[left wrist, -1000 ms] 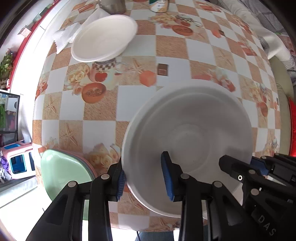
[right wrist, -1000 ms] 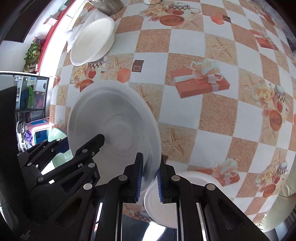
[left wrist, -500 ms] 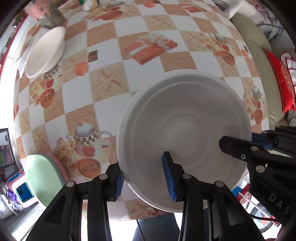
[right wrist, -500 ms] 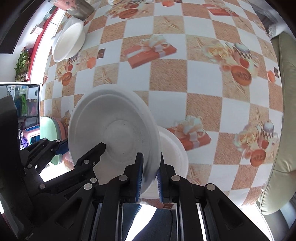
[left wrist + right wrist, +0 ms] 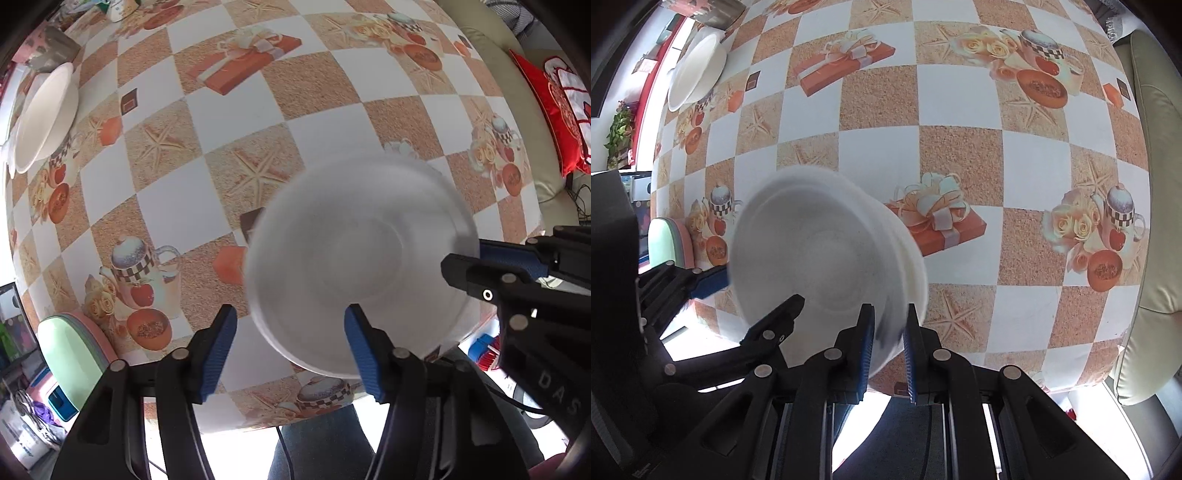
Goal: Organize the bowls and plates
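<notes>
A white plate [image 5: 362,258] hangs over the near edge of the patterned table [image 5: 236,122]; it also shows in the right wrist view [image 5: 820,254], blurred by motion. My right gripper [image 5: 888,332] is shut on its near rim. Under it a second white plate rim [image 5: 916,258] shows. My left gripper [image 5: 290,332] is open, its jaws wide apart, with the plate's left rim between them but untouched. Another white bowl [image 5: 40,118] sits at the far left of the table, also in the right wrist view [image 5: 696,70].
A stack of green and pink plates [image 5: 70,347] sits at the table's near left corner. A grey tin [image 5: 51,48] stands at the far left. A beige sofa [image 5: 1145,221] with a red cushion [image 5: 557,110] runs along the right side.
My left gripper has opened and let go of the plate's rim. The plate, held by my right gripper, has moved right and nearer, over the second plate by the table edge.
</notes>
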{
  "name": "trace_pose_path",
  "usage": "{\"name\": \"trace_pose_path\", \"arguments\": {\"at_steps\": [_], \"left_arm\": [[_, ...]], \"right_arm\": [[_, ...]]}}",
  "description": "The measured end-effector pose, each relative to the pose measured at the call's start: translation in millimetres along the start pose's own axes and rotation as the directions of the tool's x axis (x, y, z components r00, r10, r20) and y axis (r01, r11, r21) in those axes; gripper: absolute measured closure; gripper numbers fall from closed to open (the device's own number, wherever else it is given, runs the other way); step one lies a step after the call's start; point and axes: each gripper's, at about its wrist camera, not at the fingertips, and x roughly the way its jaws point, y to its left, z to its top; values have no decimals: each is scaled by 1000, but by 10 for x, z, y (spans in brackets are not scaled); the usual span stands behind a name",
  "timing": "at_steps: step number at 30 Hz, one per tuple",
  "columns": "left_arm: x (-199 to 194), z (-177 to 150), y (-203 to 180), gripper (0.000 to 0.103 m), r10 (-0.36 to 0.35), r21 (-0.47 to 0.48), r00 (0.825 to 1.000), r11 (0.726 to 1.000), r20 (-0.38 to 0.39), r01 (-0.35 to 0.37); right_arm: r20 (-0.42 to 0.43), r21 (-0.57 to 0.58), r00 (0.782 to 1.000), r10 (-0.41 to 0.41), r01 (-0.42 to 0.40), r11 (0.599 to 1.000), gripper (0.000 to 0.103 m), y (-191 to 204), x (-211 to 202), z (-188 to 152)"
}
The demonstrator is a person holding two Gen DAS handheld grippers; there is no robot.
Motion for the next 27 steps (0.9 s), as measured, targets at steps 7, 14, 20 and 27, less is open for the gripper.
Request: {"name": "trace_pose_path", "arguments": {"at_steps": [7, 14, 20, 27], "left_arm": [[-48, -50, 350, 29, -29, -65, 998, 997, 50, 33], [-74, -168, 751, 28, -27, -207, 997, 977, 76, 42], [-134, -219, 1005, 28, -21, -248, 996, 968, 90, 43], [-136, -169, 1157, 28, -31, -260, 996, 964, 88, 53]], "right_arm": [[24, 37, 999, -22, 21, 999, 17, -84, -29, 53], [57, 91, 997, -51, 45, 995, 17, -181, -149, 102], [67, 78, 997, -48, 43, 996, 17, -96, -183, 179], [78, 59, 996, -38, 33, 998, 17, 57, -212, 250]]}}
